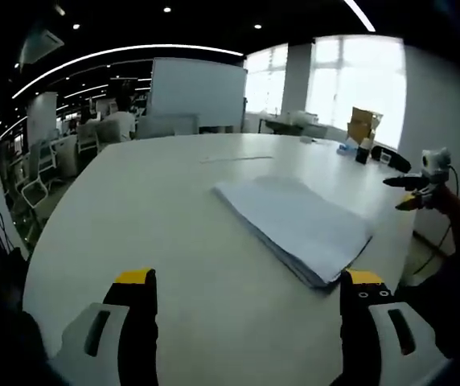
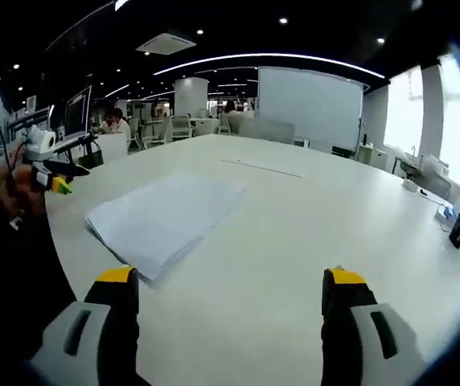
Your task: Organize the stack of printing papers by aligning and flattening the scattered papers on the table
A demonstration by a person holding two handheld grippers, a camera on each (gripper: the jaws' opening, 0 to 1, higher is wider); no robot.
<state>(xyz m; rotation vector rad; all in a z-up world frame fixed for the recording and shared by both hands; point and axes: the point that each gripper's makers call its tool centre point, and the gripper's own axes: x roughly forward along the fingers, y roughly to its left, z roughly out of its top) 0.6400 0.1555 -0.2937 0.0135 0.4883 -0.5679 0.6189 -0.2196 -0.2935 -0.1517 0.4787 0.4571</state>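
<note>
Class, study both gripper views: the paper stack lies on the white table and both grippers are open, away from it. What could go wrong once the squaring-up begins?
1. The paper stack has fanned, uneven edges; pushing with one jaw alone could skew the sheets further.
2. The left gripper and right gripper have narrow jaw tips, which might crease or lift top sheets.
3. The stack lies near the table edge; a hard shove might slide sheets off.

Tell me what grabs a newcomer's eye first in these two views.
A flat stack of white printing papers lies near the edge of the broad white oval table, nothing touching it. In each view a yellow-tipped tool stands open: the left tool short of the stack, the right tool beside it over bare tabletop.
</note>
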